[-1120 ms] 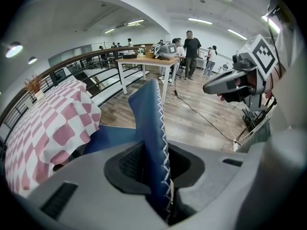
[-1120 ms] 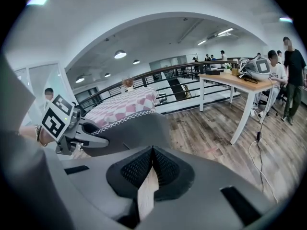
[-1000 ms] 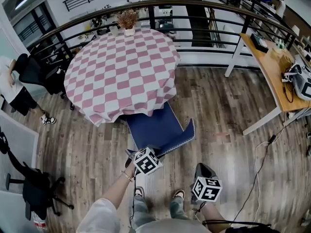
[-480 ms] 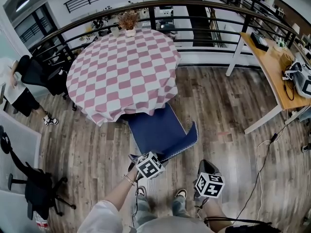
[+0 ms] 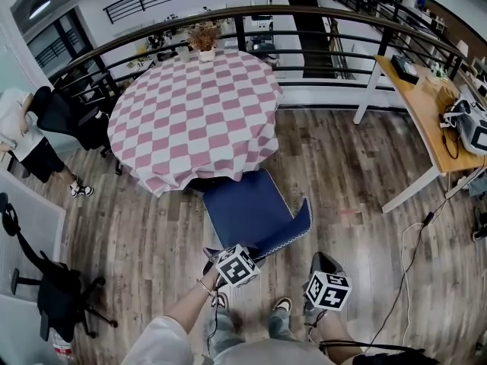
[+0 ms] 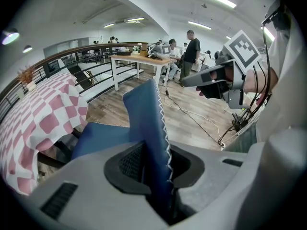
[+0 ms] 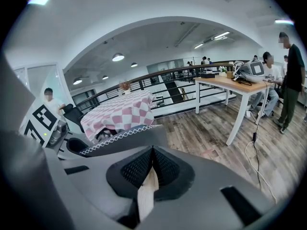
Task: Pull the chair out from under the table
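A blue chair (image 5: 247,206) stands at the near edge of the round table (image 5: 194,105) with the pink and white checked cloth; most of its seat shows beyond the cloth. My left gripper (image 5: 213,252) is shut on the left end of the chair's backrest (image 6: 144,111), whose white-stitched edge runs between the pads. In the left gripper view the left gripper (image 6: 156,164) pinches the blue panel. My right gripper (image 5: 319,260) hangs to the right of the chair, apart from it. In the right gripper view the right gripper (image 7: 152,158) has its pads together, empty, with the backrest (image 7: 122,138) beyond.
A wooden desk (image 5: 426,112) with gear stands at the right, and cables (image 5: 411,242) trail on the floor below it. A black railing (image 5: 319,14) curves behind the table. A black office chair (image 5: 57,295) and a seated person (image 5: 23,135) are at the left. A plant pot (image 5: 203,38) sits on the table.
The chair has slid toward me out from under the cloth, drawn by my left gripper, which moved down the picture. The right gripper has stayed in place.
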`<act>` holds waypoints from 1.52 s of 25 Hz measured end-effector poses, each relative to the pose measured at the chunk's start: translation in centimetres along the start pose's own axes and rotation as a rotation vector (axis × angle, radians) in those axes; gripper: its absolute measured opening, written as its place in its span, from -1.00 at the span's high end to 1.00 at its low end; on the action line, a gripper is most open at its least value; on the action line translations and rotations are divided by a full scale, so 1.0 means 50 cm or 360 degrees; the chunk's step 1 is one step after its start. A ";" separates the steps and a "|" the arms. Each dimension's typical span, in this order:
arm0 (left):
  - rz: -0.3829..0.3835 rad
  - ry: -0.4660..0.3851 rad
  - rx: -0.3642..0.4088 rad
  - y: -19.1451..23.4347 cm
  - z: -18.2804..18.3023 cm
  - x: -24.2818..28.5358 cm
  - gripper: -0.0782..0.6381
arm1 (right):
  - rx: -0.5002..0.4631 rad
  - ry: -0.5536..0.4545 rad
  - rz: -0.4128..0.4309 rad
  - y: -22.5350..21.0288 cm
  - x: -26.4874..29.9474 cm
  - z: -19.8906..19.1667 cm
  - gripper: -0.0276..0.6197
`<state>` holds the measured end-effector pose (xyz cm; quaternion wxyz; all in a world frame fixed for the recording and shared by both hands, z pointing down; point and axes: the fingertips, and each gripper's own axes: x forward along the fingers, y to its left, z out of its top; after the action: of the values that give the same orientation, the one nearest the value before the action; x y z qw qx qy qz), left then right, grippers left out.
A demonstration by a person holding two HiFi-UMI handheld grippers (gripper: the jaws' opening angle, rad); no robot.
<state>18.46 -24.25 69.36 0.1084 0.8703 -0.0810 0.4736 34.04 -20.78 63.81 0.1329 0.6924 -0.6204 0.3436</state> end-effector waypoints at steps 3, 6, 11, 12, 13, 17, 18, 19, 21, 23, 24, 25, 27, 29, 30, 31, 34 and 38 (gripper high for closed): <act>-0.0011 0.0014 -0.0007 -0.020 -0.005 0.001 0.53 | 0.0001 0.0005 -0.0002 -0.006 -0.004 -0.007 0.86; -0.0019 0.0020 -0.0007 -0.040 -0.010 0.002 0.53 | 0.0003 0.0003 -0.0001 -0.013 -0.013 -0.013 0.86; -0.0016 0.0018 -0.0020 -0.067 -0.019 0.001 0.53 | -0.0003 -0.0013 -0.0003 -0.024 -0.029 -0.014 0.86; -0.0020 0.0025 -0.0024 -0.075 -0.022 0.002 0.53 | -0.0003 -0.0017 -0.0004 -0.027 -0.032 -0.014 0.86; -0.0023 0.0031 -0.0025 -0.082 -0.024 0.003 0.53 | -0.0002 -0.0022 -0.0003 -0.030 -0.034 -0.014 0.86; -0.0030 0.0043 -0.0019 -0.108 -0.029 0.004 0.53 | -0.0007 -0.0039 0.0001 -0.039 -0.043 -0.007 0.86; -0.0033 0.0044 -0.0020 -0.115 -0.031 0.004 0.53 | -0.0008 -0.0040 0.0002 -0.041 -0.045 -0.006 0.86; -0.0035 0.0045 -0.0022 -0.122 -0.032 0.004 0.53 | -0.0007 -0.0042 0.0002 -0.043 -0.048 -0.005 0.86; -0.0039 0.0043 -0.0022 -0.135 -0.033 0.006 0.53 | -0.0008 -0.0047 0.0003 -0.048 -0.054 -0.002 0.86; -0.0048 0.0051 -0.0030 -0.151 -0.036 0.005 0.53 | -0.0010 -0.0055 0.0005 -0.053 -0.059 0.000 0.86; -0.0051 0.0054 -0.0032 -0.159 -0.038 0.005 0.53 | -0.0011 -0.0057 0.0006 -0.055 -0.061 0.000 0.86; -0.0054 0.0053 -0.0030 -0.167 -0.040 0.006 0.52 | -0.0013 -0.0058 0.0007 -0.058 -0.063 -0.001 0.86; -0.0065 0.0050 -0.0023 -0.184 -0.043 0.009 0.52 | -0.0015 -0.0061 0.0010 -0.062 -0.066 -0.001 0.86; -0.0076 0.0049 -0.0022 -0.200 -0.045 0.009 0.52 | -0.0016 -0.0065 0.0018 -0.061 -0.066 0.003 0.86; -0.0083 0.0054 -0.0026 -0.207 -0.048 0.008 0.52 | -0.0017 -0.0068 0.0024 -0.059 -0.065 0.006 0.86; -0.0093 0.0061 -0.0033 -0.215 -0.051 0.007 0.52 | -0.0020 -0.0071 0.0031 -0.055 -0.065 0.008 0.86; -0.0112 0.0082 -0.0038 -0.234 -0.063 0.005 0.52 | -0.0030 -0.0078 0.0051 -0.045 -0.062 0.014 0.86; -0.0115 0.0063 -0.0032 -0.247 -0.065 0.007 0.51 | -0.0043 -0.0075 0.0067 -0.035 -0.055 0.014 0.86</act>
<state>19.04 -11.51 70.01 0.1358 0.8620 -0.0520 0.4855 35.95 -18.73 61.96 0.1203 0.6852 -0.6424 0.3213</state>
